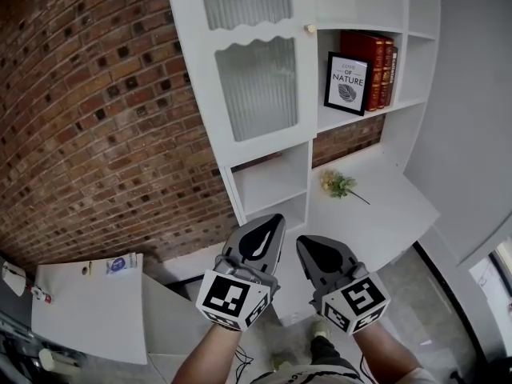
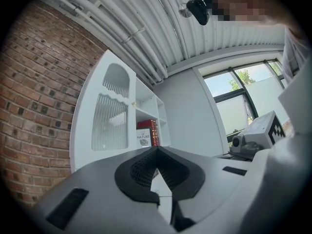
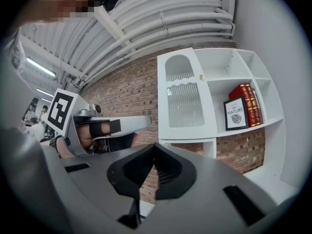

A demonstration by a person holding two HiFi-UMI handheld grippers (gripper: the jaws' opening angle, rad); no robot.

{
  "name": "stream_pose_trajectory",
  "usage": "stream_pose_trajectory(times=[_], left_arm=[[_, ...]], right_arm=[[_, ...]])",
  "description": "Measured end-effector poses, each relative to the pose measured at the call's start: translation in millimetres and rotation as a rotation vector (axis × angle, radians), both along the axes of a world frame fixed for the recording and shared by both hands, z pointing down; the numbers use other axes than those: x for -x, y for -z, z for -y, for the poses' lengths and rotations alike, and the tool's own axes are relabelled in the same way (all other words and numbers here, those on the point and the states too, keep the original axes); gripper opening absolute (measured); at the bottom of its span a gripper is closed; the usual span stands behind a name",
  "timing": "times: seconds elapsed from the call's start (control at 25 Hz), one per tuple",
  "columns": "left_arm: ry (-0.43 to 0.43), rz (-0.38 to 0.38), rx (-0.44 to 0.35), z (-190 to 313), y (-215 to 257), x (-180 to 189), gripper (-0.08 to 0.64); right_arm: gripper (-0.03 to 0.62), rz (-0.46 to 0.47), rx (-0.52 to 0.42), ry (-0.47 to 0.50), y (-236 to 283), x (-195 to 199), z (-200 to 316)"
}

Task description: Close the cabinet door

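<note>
Door (image 1: 256, 86) stands upright, well ahead of and above both grippers, its knob (image 1: 310, 29) on the right edge. It looks about flush with the shelves, though the wide-angle view leaves that unsure. Left gripper (image 1: 274, 221) and right gripper (image 1: 304, 242) are both closed and empty, the left more squarely under the door.
</note>
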State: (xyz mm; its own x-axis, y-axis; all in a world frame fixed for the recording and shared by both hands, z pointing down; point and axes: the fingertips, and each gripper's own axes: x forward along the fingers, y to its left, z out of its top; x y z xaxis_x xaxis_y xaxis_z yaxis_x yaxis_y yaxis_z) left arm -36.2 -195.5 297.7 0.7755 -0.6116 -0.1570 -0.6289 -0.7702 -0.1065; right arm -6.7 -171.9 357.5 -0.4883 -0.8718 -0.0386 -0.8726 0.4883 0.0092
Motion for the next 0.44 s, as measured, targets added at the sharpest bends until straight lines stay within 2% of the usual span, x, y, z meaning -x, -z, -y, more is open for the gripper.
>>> stream_pose_trajectory(times=[0.44], left_arm=[[-0.003,0.000,0.004,3,3,12,0.011]], right_arm=[[0.017,-0.010,-0.010,0.008,9,15,5]])
